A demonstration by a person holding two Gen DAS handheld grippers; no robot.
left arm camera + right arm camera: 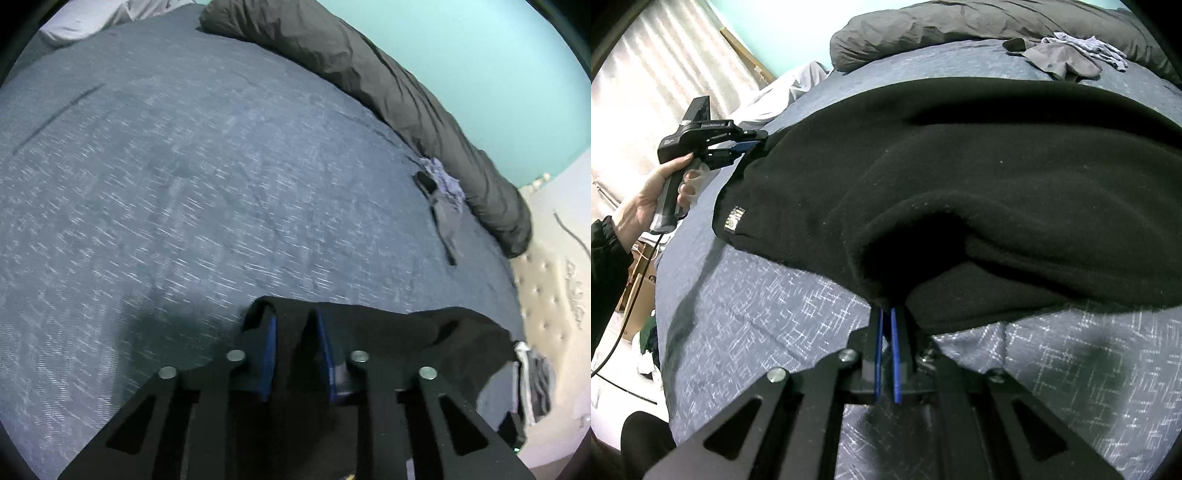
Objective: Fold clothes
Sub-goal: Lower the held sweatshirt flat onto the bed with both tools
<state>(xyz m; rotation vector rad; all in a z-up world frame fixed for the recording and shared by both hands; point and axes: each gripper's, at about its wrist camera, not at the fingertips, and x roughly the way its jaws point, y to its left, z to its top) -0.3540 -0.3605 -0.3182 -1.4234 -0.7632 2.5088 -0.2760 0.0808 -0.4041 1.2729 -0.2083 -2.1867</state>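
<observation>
Black fleece garment (960,177) is stretched between the two hand-held grippers above a blue woven bedspread with pale flecks (768,317). The right gripper (886,314) has its blue-padded fingers pressed together on a fold of the garment's near edge. The left gripper (753,144), gripped by the person's left hand (650,199), pinches the far corner; in the left wrist view its blue pads (271,343) hold black cloth between them, with the rest of the garment (424,332) trailing off to the right. A small shiny label (735,219) sits near the hem, its print too blurred to read. A rolled dark grey duvet (406,92) lies along the teal wall (480,55). Beside it rests a crumpled pile of grey and pale blue clothes (1071,55). A cardboard box (639,291) stands on the floor at the left, its contents cut off.
</observation>
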